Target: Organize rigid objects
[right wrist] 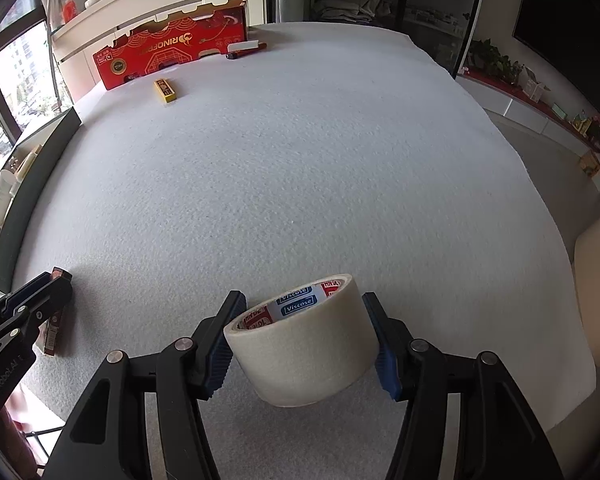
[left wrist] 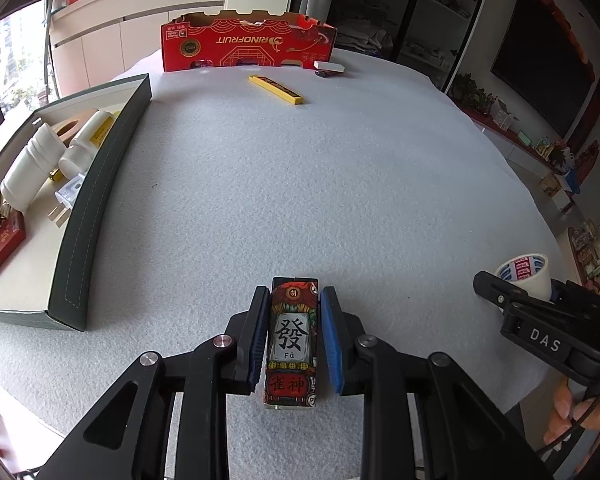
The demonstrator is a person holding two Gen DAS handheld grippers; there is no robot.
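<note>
My left gripper (left wrist: pixel 294 300) is shut on a small printed box with red and black artwork and Chinese characters (left wrist: pixel 292 340), held flat just over the white felt table. My right gripper (right wrist: pixel 302 304) is shut on a roll of cream tape (right wrist: pixel 304 344), tilted, its lower edge near the felt. The right gripper with its tape roll (left wrist: pixel 524 274) shows at the right of the left wrist view. The left gripper (right wrist: pixel 28 304) shows at the lower left of the right wrist view.
A dark green tray (left wrist: pixel 100 184) at the left holds white bottles, a plug, a tape roll and a red box. A red cardboard box (left wrist: pixel 248 46) stands at the far edge. A yellow box (left wrist: pixel 276 89), a white block (left wrist: pixel 329 66) and a dark pen (left wrist: pixel 326 73) lie near it.
</note>
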